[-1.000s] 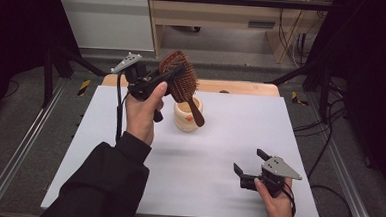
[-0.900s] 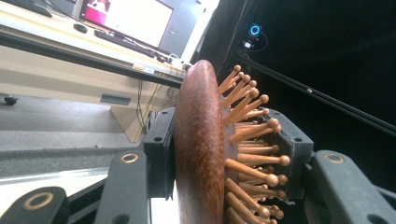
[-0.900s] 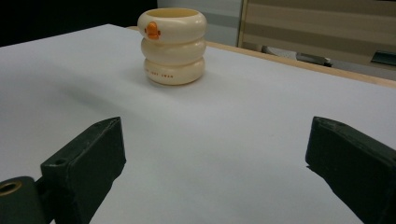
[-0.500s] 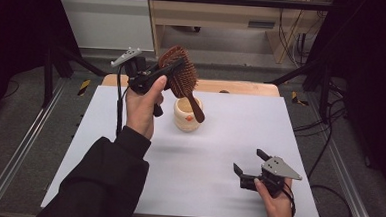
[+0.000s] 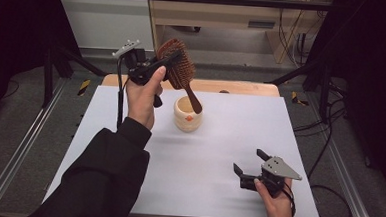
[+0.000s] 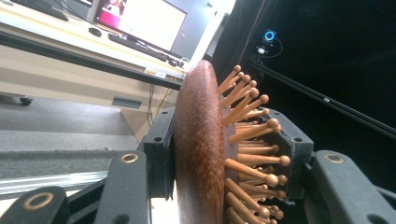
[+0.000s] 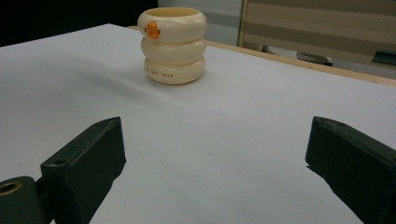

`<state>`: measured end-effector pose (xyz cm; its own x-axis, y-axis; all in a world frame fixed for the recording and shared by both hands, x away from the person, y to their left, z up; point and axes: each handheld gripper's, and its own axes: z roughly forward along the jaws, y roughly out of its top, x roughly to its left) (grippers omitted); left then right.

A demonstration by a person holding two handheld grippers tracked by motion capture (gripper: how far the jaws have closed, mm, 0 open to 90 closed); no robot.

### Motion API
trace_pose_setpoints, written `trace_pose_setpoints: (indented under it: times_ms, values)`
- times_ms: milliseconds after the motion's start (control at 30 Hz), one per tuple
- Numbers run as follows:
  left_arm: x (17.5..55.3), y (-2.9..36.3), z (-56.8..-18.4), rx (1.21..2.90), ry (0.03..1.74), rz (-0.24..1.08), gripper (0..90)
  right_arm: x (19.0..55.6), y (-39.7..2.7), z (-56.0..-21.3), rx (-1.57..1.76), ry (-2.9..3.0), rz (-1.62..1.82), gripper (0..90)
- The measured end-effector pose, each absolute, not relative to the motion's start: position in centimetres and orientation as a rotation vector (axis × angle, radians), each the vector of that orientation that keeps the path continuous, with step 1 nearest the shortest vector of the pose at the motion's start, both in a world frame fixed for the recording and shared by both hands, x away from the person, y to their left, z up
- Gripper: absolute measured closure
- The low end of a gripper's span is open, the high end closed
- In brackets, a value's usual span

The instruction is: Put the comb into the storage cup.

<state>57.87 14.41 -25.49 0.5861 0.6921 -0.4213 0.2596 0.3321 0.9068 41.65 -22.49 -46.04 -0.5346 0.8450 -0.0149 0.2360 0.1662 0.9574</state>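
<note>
Above the cream ringed cup [image 5: 188,114], raised off the counter [image 5: 229,140]: one wooden hairbrush [image 5: 177,67], dark reddish-brown, oval head, peg bristles with rounded tips. Head pinched across its thickness by the left tool [image 5: 155,69]; the left gripper view shows one pad against the smooth back [image 6: 198,154] and the other against the bristle side. Handle slants down toward the cup, its end over the rim at the cup's right; contact with the cup cannot be told.

Cup: three stacked rings, small orange mark on the upper ring [image 7: 151,29], upright on the white counter sheet, toward the far middle.

Near the cup's right and well apart from it, toward the counter's near edge: right tool [image 5: 248,166], held low, jaws spread wide with nothing between them; in the right gripper view they frame bare white surface, the cup [image 7: 173,44] standing beyond.

Behind the cup: strip of pale wood [image 5: 242,87] along the counter's far edge.
</note>
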Motion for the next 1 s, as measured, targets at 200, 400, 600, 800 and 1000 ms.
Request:
trace_pose_setpoints:
  times_ms: [200,400,600,800,1000]
  values:
    - [58.6,14.3,-25.8,1.232,0.962,0.345,50.3,41.7,-22.5,-46.1,1.019,1.883,1.381,5.1]
    - [59.0,13.9,-26.0,1.225,0.964,0.356,50.3,41.7,-22.5,-46.1,1.014,1.884,1.379,5.1]
    - [59.4,13.9,-26.1,1.211,0.972,0.358,50.3,41.7,-22.4,-46.1,1.012,1.88,1.38,5.1]
    - [59.7,14.4,-26.2,1.214,0.976,0.374,50.3,41.7,-22.4,-46.2,1.012,1.886,1.38,5.1]
    - [59.9,14.6,-26.4,1.213,0.971,0.399,50.3,41.7,-22.5,-46.2,1.01,1.888,1.381,5.1]
